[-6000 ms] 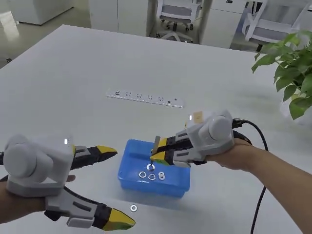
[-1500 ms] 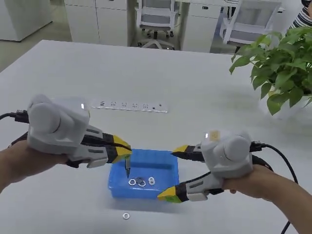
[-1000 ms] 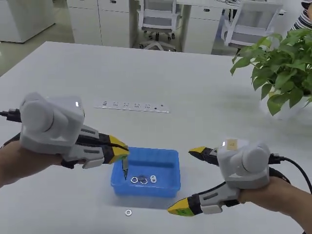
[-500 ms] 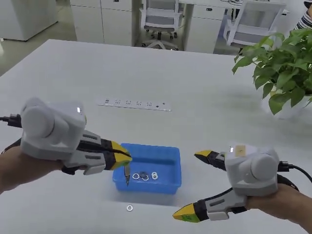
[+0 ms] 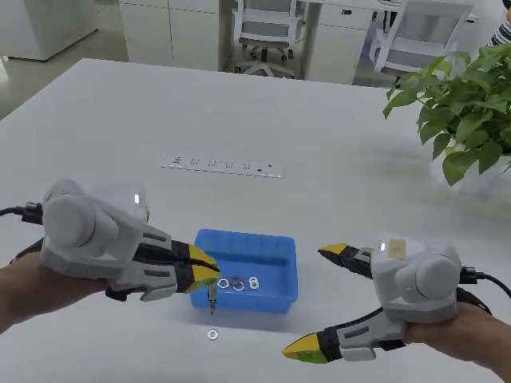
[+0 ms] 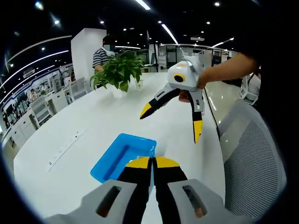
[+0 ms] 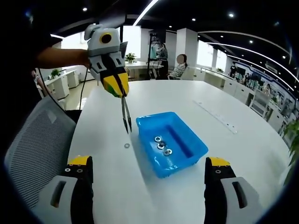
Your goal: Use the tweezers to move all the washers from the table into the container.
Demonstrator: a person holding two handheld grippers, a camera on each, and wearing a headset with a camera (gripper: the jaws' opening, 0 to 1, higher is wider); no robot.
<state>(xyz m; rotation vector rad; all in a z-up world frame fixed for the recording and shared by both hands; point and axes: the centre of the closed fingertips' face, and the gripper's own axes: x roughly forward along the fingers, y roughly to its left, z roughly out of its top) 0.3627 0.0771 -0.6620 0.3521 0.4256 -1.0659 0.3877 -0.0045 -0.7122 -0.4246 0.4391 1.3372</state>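
Now | tweezers [image 5: 211, 298] outside container [image 5: 275, 298] edge | 1 washer [image 5: 212, 334] on open table [image 5: 319, 136]

No text, brand or number is legible. The tan sticker [image 5: 395, 249] on the right tongs [image 5: 316, 302] is too small to read, as are any marks on the power strip [image 5: 221, 166] on the worktop [image 5: 120, 112].

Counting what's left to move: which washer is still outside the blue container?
The lone washer on the table, just in front of the container, near the tips of the tweezers. The other three washers lie together inside it.
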